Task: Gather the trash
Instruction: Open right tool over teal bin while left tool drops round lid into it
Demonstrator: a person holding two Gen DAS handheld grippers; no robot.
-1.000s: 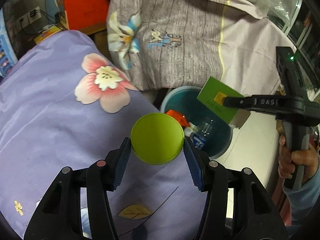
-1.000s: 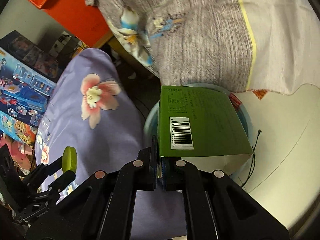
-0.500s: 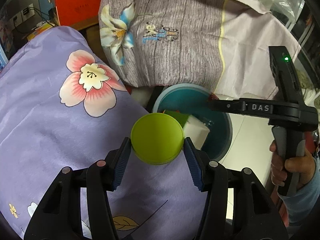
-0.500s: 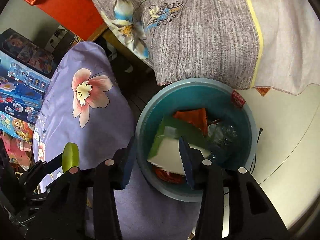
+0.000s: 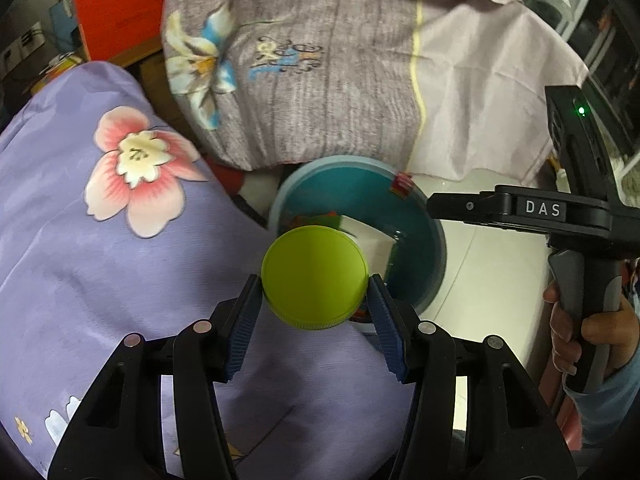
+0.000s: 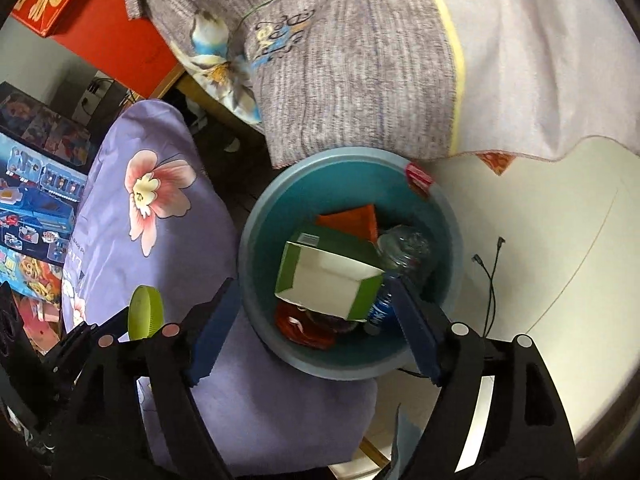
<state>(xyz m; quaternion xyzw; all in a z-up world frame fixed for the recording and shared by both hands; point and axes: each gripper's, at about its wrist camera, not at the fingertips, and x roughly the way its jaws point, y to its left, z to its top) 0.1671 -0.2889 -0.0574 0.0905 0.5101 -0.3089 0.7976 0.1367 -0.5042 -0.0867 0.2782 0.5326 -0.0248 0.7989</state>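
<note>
Lime-green plastic, a round lid, sits pinched between the ribbed blue pads of the left gripper, held over the purple flowered bedding just beside the teal bin. The right gripper hangs above that bin with its jaws, which have just been opening, spread wide and nothing pressed between them. Inside the bin a green carton lies open side up on a clear bottle and red wrappers.
</note>
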